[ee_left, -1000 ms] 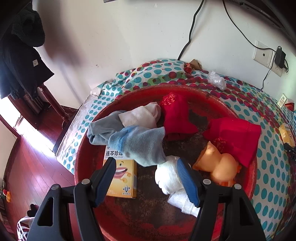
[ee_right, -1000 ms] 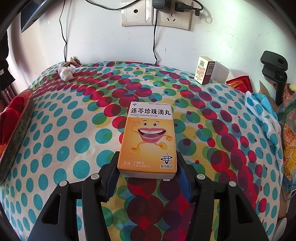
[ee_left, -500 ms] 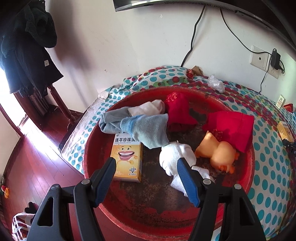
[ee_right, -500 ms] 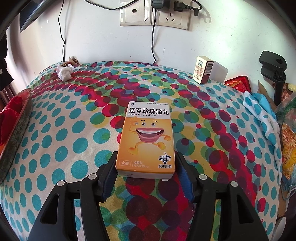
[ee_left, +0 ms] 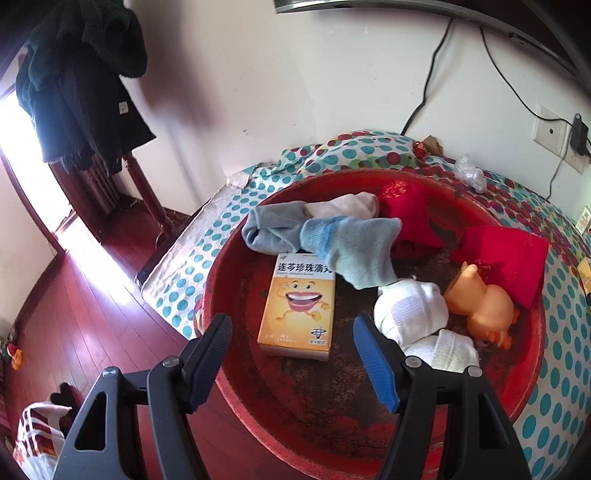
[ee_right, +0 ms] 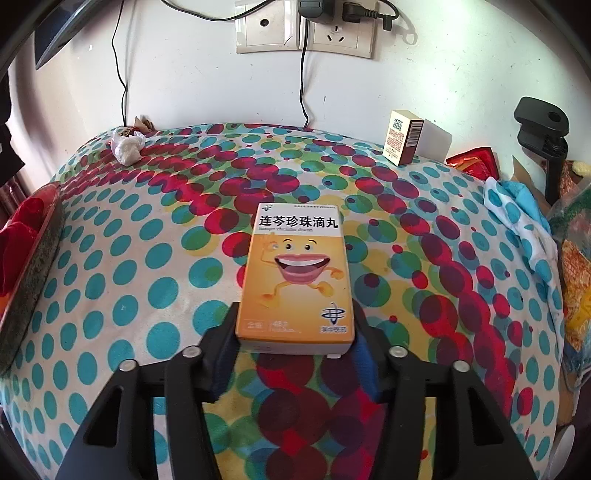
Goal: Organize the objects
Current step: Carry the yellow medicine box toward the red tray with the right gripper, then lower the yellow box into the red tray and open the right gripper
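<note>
My left gripper [ee_left: 291, 325] hangs open over the near side of a red basin [ee_left: 314, 413], with nothing between its fingers. In the basin lie an orange medicine box [ee_left: 299, 299], blue-grey socks [ee_left: 351, 251], white socks [ee_left: 406, 314], red socks [ee_left: 498, 258] and an orange rubber toy [ee_left: 480, 306]. In the right wrist view a second, identical orange medicine box [ee_right: 295, 273] lies on the dotted cloth [ee_right: 147, 258]. My right gripper [ee_right: 294, 314] is closing, and its pads press both sides of that box's near end.
A small upright carton [ee_right: 402, 136] and a crumpled plastic wrap [ee_right: 127, 147] sit near the wall under the sockets [ee_right: 306, 29]. A black stand [ee_right: 543, 129] and bags crowd the right. The basin's rim [ee_right: 33, 266] shows at the left; the basin overhangs red floorboards [ee_left: 92, 314].
The left gripper has drawn back, so the basin's box now lies just beyond its fingertips. The right gripper's jaws have narrowed onto the box on the cloth.
</note>
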The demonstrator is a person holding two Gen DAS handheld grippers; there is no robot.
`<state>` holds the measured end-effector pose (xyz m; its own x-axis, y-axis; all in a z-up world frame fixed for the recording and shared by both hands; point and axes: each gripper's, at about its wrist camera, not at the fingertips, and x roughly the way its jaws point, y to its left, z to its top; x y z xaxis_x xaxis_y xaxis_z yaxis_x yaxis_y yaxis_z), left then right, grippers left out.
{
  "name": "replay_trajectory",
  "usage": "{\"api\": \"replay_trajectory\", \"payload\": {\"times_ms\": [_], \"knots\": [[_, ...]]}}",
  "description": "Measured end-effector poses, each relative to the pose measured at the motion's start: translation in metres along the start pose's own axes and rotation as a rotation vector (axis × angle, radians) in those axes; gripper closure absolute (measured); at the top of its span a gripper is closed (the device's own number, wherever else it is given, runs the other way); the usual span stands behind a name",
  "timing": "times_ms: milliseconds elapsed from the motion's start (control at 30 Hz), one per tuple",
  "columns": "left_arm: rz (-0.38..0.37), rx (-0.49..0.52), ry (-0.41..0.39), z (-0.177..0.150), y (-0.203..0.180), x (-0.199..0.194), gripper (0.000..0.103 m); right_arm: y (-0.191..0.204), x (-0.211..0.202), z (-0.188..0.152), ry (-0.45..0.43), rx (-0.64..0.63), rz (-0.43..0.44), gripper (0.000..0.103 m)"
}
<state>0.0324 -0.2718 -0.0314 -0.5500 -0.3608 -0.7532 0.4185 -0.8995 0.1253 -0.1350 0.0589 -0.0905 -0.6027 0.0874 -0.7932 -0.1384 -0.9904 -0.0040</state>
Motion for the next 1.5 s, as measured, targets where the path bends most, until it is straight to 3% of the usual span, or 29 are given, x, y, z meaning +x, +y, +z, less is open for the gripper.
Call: {"api": "replay_trajectory", "payload": {"times_ms": [200, 400, 700, 900, 1333, 1433, 1500], "knots": [[0.012, 0.006, 0.022, -0.005, 0.002, 0.009, 0.033, 0.005, -0.006, -0.005, 0.006, 0.02, -0.031, 0.055], [-0.009, -0.009, 0.036, -0.006, 0.003, 0.012, 0.033, 0.008, -0.022, -0.006, -0.016, 0.017, -0.004, 0.055], [-0.033, -0.028, 0.054, -0.007, 0.006, 0.015, 0.033, 0.006, -0.061, -0.002, -0.05, -0.002, 0.106, 0.055], [-0.038, -0.032, 0.055, -0.006, 0.008, 0.014, 0.033, 0.004, -0.095, 0.002, -0.096, -0.098, 0.175, 0.055], [-0.052, -0.101, 0.07, -0.002, 0.026, 0.017, 0.033, 0.075, -0.131, 0.003, -0.124, -0.252, 0.311, 0.055], [-0.051, -0.128, 0.081, -0.002, 0.032, 0.019, 0.033, 0.102, -0.149, -0.026, -0.126, -0.287, 0.337, 0.055], [-0.046, -0.137, 0.085, -0.003, 0.035, 0.02, 0.033, 0.098, -0.157, -0.037, -0.124, -0.309, 0.354, 0.055]]}}
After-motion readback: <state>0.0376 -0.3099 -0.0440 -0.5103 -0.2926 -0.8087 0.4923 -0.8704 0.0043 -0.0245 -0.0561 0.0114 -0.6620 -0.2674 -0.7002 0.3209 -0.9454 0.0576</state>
